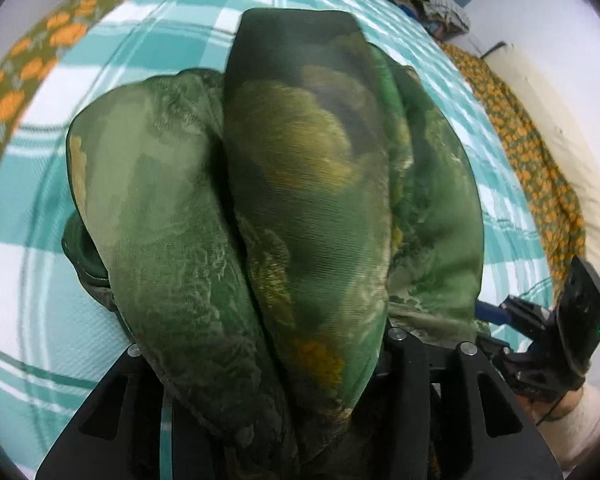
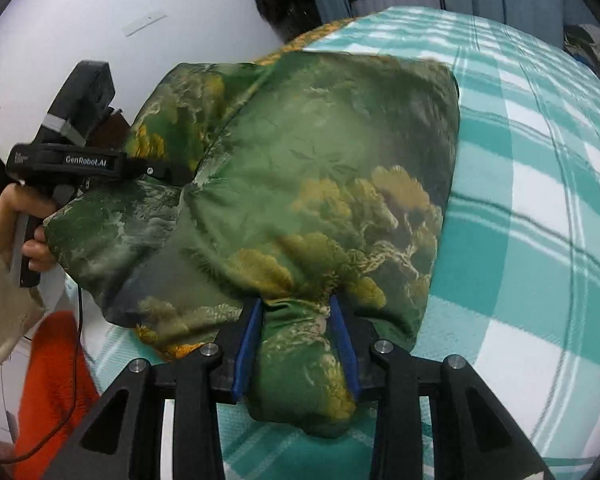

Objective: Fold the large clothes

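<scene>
A large green cloth (image 2: 320, 168) with yellow flower prints lies bunched on a teal and white checked blanket (image 2: 540, 200). My right gripper (image 2: 296, 332) is shut on a thick fold at the cloth's near edge, and its blue pads (image 2: 250, 340) press on it from both sides. My left gripper (image 2: 168, 172) reaches into the cloth's left side, where the fabric puckers around its tip. In the left wrist view the green cloth (image 1: 300, 200) drapes over the fingers and hides them. Only the black body (image 1: 112, 400) shows there. A blue finger of the right gripper (image 1: 494, 314) sticks out at the cloth's right edge.
A hand in a cream sleeve (image 2: 20, 216) holds the left gripper's handle. An orange-flowered sheet (image 1: 20, 92) borders the blanket, with a cream pillow (image 1: 560, 140) at the right. A red-orange fabric (image 2: 56, 380) lies below the bed's edge. A heap of clothes (image 1: 436, 4) sits far off.
</scene>
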Demonstrator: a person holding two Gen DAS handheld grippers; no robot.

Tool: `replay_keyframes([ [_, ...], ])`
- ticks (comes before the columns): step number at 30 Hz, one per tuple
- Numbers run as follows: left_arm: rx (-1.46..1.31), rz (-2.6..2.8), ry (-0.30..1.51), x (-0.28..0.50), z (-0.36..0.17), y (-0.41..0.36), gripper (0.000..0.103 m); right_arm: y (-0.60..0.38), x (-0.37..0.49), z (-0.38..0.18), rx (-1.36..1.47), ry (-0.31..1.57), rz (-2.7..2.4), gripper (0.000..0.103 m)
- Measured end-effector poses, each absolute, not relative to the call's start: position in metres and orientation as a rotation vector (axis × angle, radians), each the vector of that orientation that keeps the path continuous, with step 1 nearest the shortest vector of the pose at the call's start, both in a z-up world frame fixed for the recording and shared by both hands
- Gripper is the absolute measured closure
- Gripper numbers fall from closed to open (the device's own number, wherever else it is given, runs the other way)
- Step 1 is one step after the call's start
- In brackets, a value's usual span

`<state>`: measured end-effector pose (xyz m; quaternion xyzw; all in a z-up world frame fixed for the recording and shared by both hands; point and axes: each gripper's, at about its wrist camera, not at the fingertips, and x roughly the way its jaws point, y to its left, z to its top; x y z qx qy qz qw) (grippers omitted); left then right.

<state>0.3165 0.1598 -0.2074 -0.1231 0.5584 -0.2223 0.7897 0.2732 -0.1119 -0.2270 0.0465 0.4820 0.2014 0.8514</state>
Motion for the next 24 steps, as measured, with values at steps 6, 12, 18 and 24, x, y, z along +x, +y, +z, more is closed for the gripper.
replay_keyframes([
  [6,-0.329,-0.504,1.195,0.318,-0.213,0.165,0.058,-0.102,0.288,-0.226,0.075,1.063,0.393,0.068],
  [12,-0.373,-0.524,1.189,0.318,-0.216,0.169,0.058,-0.112,0.306,-0.172,0.196,1.041,0.389,0.068],
  [18,-0.379,-0.531,1.184,0.318,-0.218,0.169,0.058,-0.114,0.379,-0.164,0.283,1.002,0.323,0.068],
  [24,-0.418,-0.546,1.172,0.316,-0.229,0.188,0.059,-0.096,0.412,-0.22,0.18,1.11,0.289,0.068],
])
